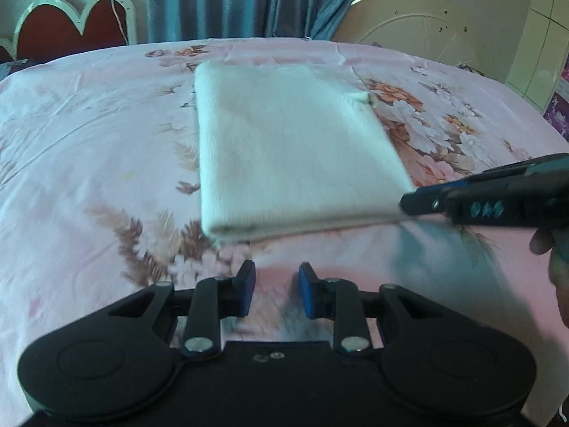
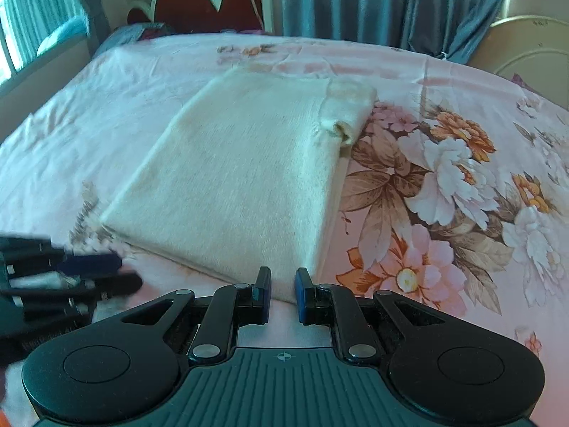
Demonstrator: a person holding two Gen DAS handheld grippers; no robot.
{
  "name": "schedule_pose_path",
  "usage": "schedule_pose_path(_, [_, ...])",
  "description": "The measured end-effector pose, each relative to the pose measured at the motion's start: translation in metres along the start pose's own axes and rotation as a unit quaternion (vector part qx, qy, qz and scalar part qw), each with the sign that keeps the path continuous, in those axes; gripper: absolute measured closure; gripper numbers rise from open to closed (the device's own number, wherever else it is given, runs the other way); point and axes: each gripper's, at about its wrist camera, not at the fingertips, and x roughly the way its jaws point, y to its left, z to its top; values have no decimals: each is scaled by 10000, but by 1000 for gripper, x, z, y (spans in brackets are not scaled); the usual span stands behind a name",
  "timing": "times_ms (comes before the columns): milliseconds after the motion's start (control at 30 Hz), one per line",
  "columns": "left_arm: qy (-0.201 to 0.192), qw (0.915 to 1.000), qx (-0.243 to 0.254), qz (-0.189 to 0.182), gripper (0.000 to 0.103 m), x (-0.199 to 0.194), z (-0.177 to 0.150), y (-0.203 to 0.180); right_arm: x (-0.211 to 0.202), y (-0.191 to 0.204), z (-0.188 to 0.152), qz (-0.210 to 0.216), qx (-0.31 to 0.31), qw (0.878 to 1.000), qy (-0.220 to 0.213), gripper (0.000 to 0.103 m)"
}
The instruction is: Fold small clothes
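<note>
A cream garment (image 1: 284, 149) lies folded into a neat rectangle in the middle of the bed (image 1: 89, 149), on a pink sheet printed with large flowers. A small rolled bit of fabric, perhaps a cuff (image 2: 343, 130), sticks out at its far right edge. The left claw (image 1: 276, 283) hangs just short of the garment's near edge, its blue-padded fingers spread apart with only sheet between them, touching nothing. The right claw (image 2: 282, 290) sits at the near right corner of the garment; its fingers stand a little apart and the corner of the cloth shows in the gap, but I cannot tell whether the pads actually grip it. Beyond the bed stand a red headboard (image 2: 209, 1) with a white scalloped rim and blue curtains (image 1: 249, 0).
</note>
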Motion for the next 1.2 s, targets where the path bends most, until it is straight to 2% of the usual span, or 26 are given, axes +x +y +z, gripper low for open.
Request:
schedule_pose_path(167, [-311,9992,-247,78,60,-39,-15,-8,-48,-6,-26,70,193,9994,-290,90])
schedule_pose_path(200, [-409,9987,-290,93,45,-50,-18,-11,-59,-6,-32,72,231,9992,-315,90])
schedule_pose_path(233, [-518,9981,-312,117,36,-59,-20,-14,-70,-6,-38,72,259,9989,-377,90])
schedule_pose_path(300, [-700,9970,-304,113,35,-78,-25,-22,-91,-4,-47,53,297,9983,-494,90])
schedule_pose_path(333, [-744,9967,-299,97,29,-85,-25,-26,-101,-3,-51,19,335,9980,-537,90])
schedule_pose_path(367, [-816,9961,-309,113,23,-94,-26,-30,-111,-2,-54,-21,366,9975,-601,90])
schedule_pose_path(400, [-972,9945,-323,222,8,-104,-28,-35,-120,-1,-57,-119,398,9968,-688,87])
schedule_pose_path(433, [-1198,9914,-309,419,1,-114,-31,-42,-129,0,-60,-291,447,9955,-782,43])
schedule_pose_path(467, [-1507,9865,-304,559,0,-126,-34,-47,-139,2,-64,-441,490,9931,-972,5])
schedule_pose_path(500, [-1752,9828,-308,487,0,-136,-35,-52,-148,4,-67,-440,434,9909,-1199,1])
schedule_pose_path(600, [-2002,9783,-340,408,0,-161,-40,-61,-165,8,-72,-318,429,9896,-1333,0])
schedule_pose_path(767, [-1745,9824,-89,658,0,-183,-43,-79,-187,13,-84,-451,575,9847,-1585,0])
schedule_pose_path(1033, [-1913,9804,1,461,0,-214,-54,-86,-221,25,-106,-612,633,9812,-1717,0])
schedule_pose_path(1200, [-1969,9790,-70,524,0,-221,-58,-86,-229,30,-110,-672,578,9803,-1766,0])
